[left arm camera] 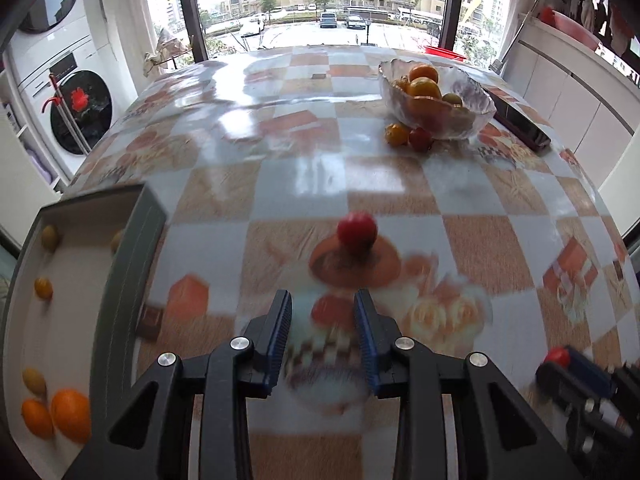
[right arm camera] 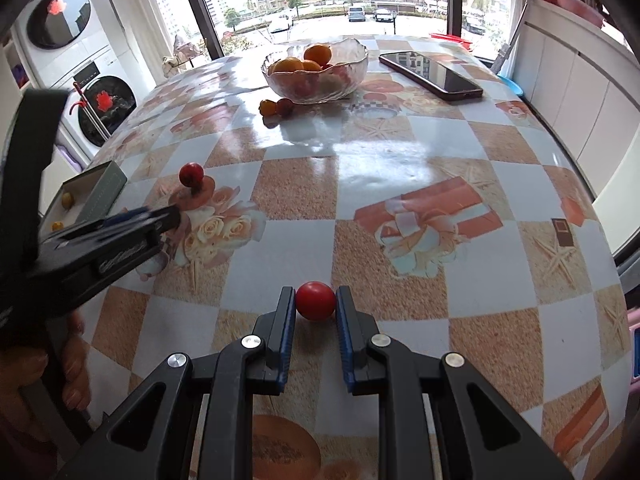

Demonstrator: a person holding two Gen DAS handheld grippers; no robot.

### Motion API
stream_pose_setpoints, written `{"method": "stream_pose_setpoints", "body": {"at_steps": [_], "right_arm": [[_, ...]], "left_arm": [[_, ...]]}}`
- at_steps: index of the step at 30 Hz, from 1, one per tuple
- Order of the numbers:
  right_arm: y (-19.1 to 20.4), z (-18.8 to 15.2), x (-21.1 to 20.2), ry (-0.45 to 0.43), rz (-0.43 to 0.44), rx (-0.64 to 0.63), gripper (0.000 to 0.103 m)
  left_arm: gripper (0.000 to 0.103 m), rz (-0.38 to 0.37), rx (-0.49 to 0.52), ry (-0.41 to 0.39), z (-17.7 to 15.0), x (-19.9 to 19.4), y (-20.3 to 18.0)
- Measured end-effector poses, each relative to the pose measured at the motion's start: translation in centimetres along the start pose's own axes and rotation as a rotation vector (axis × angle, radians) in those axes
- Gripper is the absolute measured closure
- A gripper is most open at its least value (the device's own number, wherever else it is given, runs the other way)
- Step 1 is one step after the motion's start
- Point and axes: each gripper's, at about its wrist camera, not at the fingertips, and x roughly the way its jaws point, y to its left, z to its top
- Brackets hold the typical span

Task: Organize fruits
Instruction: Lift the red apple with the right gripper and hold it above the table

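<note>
Red tomato [right arm camera: 315, 301] between right jaws.

Our right gripper [right arm camera: 315, 307] points steeply down at the table, its blue pads clamped on a red tomato [right arm camera: 315, 301]. Our left gripper [left arm camera: 323, 312] tilts down the same way, jaws narrowed with nothing between them. Fingers [right arm camera: 76, 364] of our left hand wrap its handle.

My left hand-held gripper [left arm camera: 323, 312] and right hand-held gripper [right arm camera: 316, 307]: black angular plastic frames, triangular cutouts, round silver screws, blue ribbed pads [right arm camera: 343, 332] lining the inner faces of my fingers.
</note>
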Motion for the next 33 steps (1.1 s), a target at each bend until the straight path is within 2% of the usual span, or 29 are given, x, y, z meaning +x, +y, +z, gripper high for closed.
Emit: {"method": "stream_pose_setpoints", "body": {"at_steps": [7, 10, 17, 33], "right_arm": [[0.4, -2.1, -0.8, -0.072, -0.043, -0.028, 0.081], [0.6, -2.4, -0.9, -0.098, -0.053, -0.034, 0.081], [0.6, -2.8, -1.0, -0.133, -0.044, -0.032, 0.081], [0.8, -2.9, -1.0, -0.134, -0.048, -0.035, 0.081]], "left_arm": [[0.068, 0.017, -0.020, -0.060, -5.5, -3.2, 1.3], [0.068, 0.014, -0.028, -0.099, -6.8, -3.8, 1.8], [0.068, 0.008, -0.039, -0.128, -7.3, -3.9, 1.9], [0.068, -0.006, -0.050, -0.130, -7.5, -4.1, 2.4]]}}
